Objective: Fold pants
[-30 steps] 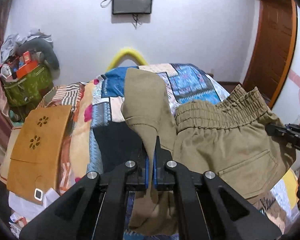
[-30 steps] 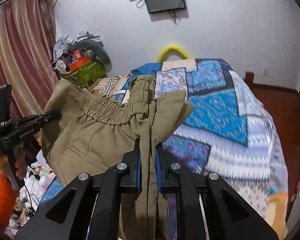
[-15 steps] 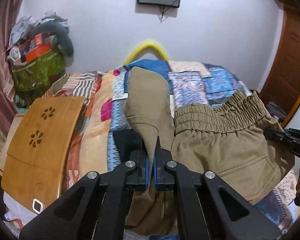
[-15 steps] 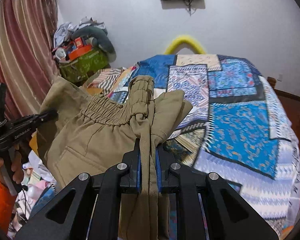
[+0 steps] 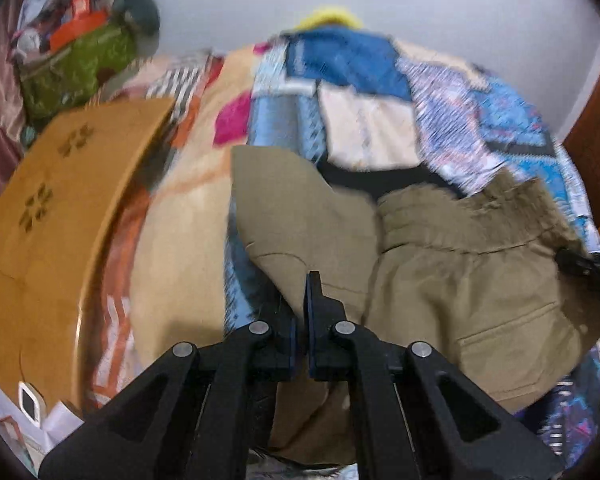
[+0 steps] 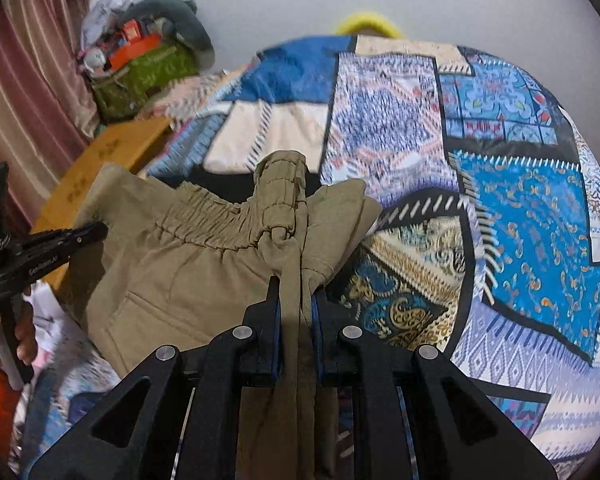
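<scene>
The khaki pants (image 5: 452,280) hang between my two grippers above the patchwork bed. My left gripper (image 5: 305,300) is shut on one edge of the pants, whose corner flap (image 5: 300,216) stands up in front of the jaws. My right gripper (image 6: 296,300) is shut on the bunched elastic waistband (image 6: 284,208) at the other side. In the right wrist view the pants (image 6: 172,272) stretch left to my left gripper (image 6: 96,232). In the left wrist view my right gripper (image 5: 568,258) shows at the right edge, pinching the cloth. A back pocket (image 5: 512,336) faces the left camera.
A patchwork quilt (image 6: 500,184) covers the bed. A wooden lap table (image 5: 60,200) lies at the bed's left side. A green bag with piled clutter (image 6: 144,68) stands by the curtain (image 6: 16,80). A yellow arc (image 6: 368,24) sits at the bed's far end.
Both cameras have tilted down toward the bed, so the wall screen has left the view. The pants have come lower over the quilt. Both grippers stay shut on the cloth.
</scene>
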`<state>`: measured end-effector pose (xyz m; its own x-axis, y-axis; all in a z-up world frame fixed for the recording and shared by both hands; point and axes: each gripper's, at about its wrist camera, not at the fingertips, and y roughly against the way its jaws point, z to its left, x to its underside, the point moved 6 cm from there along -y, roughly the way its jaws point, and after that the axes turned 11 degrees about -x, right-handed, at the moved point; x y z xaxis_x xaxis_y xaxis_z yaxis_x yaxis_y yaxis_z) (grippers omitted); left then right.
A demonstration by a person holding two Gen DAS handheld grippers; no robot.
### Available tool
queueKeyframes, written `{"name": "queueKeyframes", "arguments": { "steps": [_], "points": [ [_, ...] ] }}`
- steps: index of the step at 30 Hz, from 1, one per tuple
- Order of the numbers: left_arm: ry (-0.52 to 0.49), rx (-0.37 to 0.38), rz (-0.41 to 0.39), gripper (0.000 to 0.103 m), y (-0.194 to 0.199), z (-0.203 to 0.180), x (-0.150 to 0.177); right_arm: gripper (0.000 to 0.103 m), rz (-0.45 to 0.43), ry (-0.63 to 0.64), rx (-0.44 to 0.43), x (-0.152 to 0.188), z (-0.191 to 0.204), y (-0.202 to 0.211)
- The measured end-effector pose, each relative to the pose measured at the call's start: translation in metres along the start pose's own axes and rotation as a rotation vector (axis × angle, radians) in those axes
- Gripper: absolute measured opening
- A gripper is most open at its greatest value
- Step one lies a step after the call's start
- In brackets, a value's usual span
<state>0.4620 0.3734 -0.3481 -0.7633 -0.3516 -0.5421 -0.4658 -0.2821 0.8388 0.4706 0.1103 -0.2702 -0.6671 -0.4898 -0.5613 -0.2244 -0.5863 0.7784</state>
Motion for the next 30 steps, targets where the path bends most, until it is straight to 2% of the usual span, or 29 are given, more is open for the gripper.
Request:
{"name": "queueKeyframes", "arguments": {
  "steps": [1,2,4,9,14,17,20,25,30],
  "points": [
    [0.006,-0.011,0.017,0.009,-0.006,0.004,0.003,0.013,0.008,0.003,0.010,0.002,0.000,-0.003],
    [0.014,-0.025,0.036,0.017,-0.013,0.007,0.006,0.014,0.017,0.009,0.027,0.005,0.000,-0.003],
    [0.035,-0.038,0.078,0.022,-0.023,0.014,0.014,0.018,0.019,0.015,0.054,0.009,0.000,-0.002],
    [0.008,-0.072,0.069,0.045,-0.012,0.023,0.023,0.026,0.020,0.015,0.083,0.015,0.002,0.011],
    [-0.011,-0.093,0.040,0.049,0.023,0.030,0.023,0.028,-0.017,0.007,0.083,0.017,0.012,0.041],
    [-0.019,-0.093,-0.013,0.049,0.062,0.029,0.019,0.028,-0.077,0.019,0.069,0.013,0.026,0.069],
    [-0.030,-0.104,-0.114,0.049,0.117,0.027,0.013,0.028,-0.152,0.031,0.041,0.008,0.047,0.106],
    [-0.041,-0.024,-0.294,0.049,0.231,0.015,0.012,0.028,-0.309,0.085,0.010,0.005,0.091,0.182],
    [-0.058,0.003,-0.466,0.049,0.336,0.006,0.029,0.028,-0.472,0.140,-0.038,0.013,0.140,0.261]
  ]
}}
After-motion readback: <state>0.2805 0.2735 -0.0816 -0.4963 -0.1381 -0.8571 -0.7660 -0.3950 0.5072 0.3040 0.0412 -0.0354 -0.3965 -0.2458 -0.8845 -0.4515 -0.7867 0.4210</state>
